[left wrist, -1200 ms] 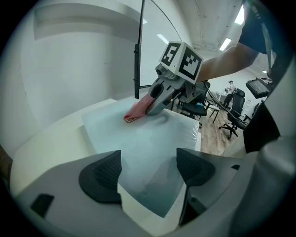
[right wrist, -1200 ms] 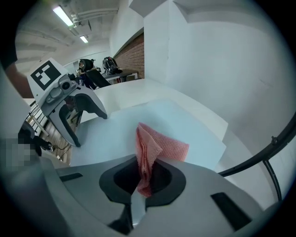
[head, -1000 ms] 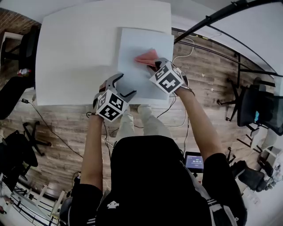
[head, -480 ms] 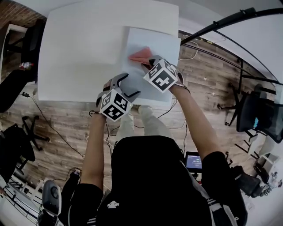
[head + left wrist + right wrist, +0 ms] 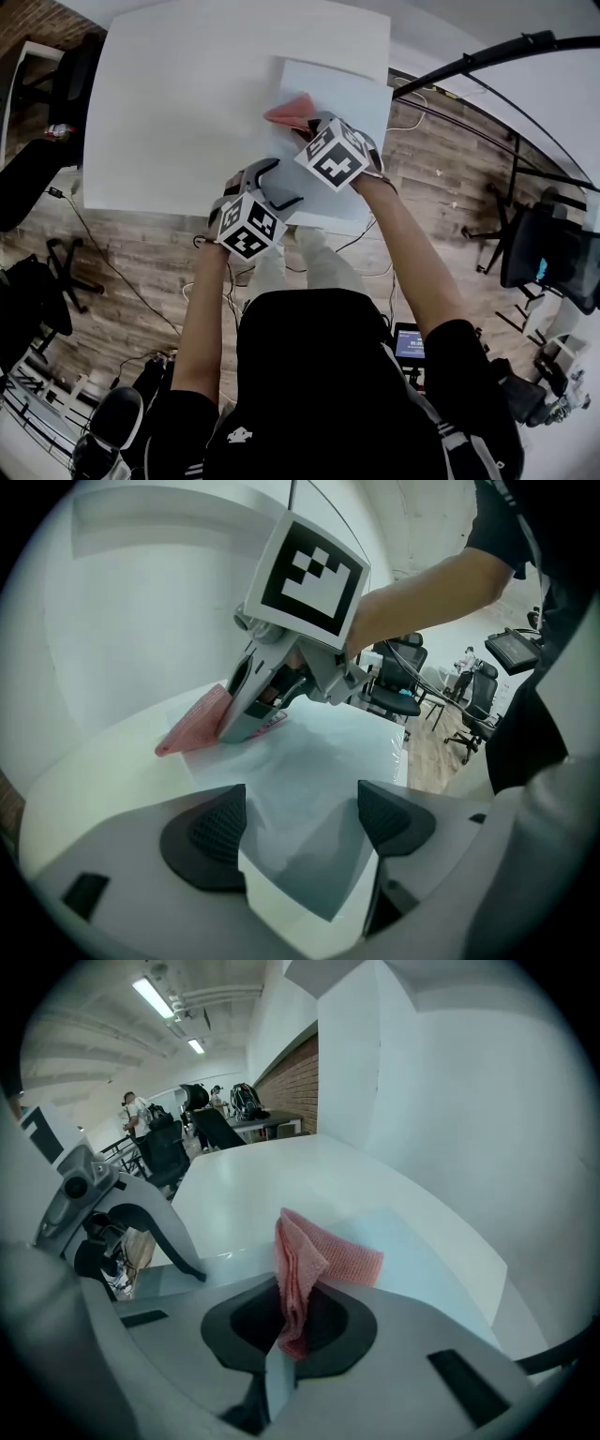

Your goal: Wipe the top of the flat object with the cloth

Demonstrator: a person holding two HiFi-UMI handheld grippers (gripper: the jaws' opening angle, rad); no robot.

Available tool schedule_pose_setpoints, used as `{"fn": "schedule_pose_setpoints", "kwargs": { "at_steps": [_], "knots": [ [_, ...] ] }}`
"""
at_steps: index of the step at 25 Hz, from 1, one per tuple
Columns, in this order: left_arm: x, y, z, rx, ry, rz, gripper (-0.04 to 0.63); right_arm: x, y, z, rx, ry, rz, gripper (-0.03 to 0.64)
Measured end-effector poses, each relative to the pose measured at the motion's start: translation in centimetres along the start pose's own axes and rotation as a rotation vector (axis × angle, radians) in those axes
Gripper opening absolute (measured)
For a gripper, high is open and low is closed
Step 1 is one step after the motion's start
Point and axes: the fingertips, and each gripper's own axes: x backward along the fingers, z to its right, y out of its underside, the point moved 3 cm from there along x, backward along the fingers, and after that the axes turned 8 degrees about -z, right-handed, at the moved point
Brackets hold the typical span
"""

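Head view: right tool [image 5: 307, 131] has the pink cloth [image 5: 289, 111] at the flat sheet's [image 5: 352, 94] 10 o'clock edge on the desk [image 5: 178, 94], sheet running 12-to-6; left gripper view: left tool [image 5: 300, 822] gapes empty over the sheet's near corner; right gripper view: jaws clamped tight on the cloth.

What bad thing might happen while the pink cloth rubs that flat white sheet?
1. The sheet might slide. The left gripper has its fingers apart over the sheet's corner, not clamping it, and the sheet lies by the table's edge.
2. The pink cloth might slip out. The right gripper pinches just one folded end, and the rest sticks out loose.
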Motion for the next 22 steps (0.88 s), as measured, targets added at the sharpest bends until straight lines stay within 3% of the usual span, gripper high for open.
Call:
{"fn": "schedule_pose_setpoints", "kwargs": {
  "at_steps": [9,22],
  "knots": [
    [0.0,0.0,0.0,0.002,0.002,0.006,0.37,-0.8,-1.8,0.6,-0.001,0.0,0.025,0.043],
    [0.2,0.2,-0.1,0.005,0.001,0.013,0.37,-0.2,-0.8,1.5,-0.032,0.018,0.036,0.043]
  ]
}}
